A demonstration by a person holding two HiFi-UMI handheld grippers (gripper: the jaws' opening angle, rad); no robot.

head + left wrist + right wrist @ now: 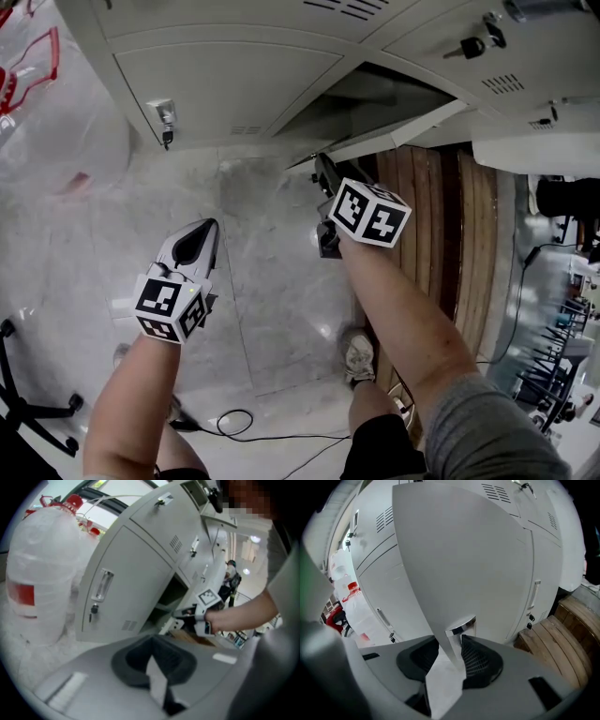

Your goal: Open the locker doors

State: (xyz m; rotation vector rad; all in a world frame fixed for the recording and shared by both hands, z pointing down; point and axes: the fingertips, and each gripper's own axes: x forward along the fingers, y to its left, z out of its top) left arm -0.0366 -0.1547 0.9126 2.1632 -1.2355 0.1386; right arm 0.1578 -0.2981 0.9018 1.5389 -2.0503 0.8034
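Grey lockers (234, 80) line the top of the head view. One lower locker door (394, 134) stands ajar, with its dark inside showing behind it. My right gripper (323, 171) holds that door's free edge. In the right gripper view the door (464, 559) fills the middle, and its edge and chrome handle (461, 626) sit between the pads of my right gripper (452, 651), which press on them. My left gripper (202, 234) hangs over the floor left of the door, shut and empty. Its own view shows the closed neighbouring door (126, 578), the right gripper (183, 616) and the left gripper's (151, 648) own closed pads.
A plastic-wrapped bundle with red parts (40, 573) stands left of the lockers. Wooden slats (450, 216) lie on the floor to the right of the open door. A chair base (28, 403) and a black cable (244, 427) are near the person's feet. Keys (469, 47) hang in upper locks.
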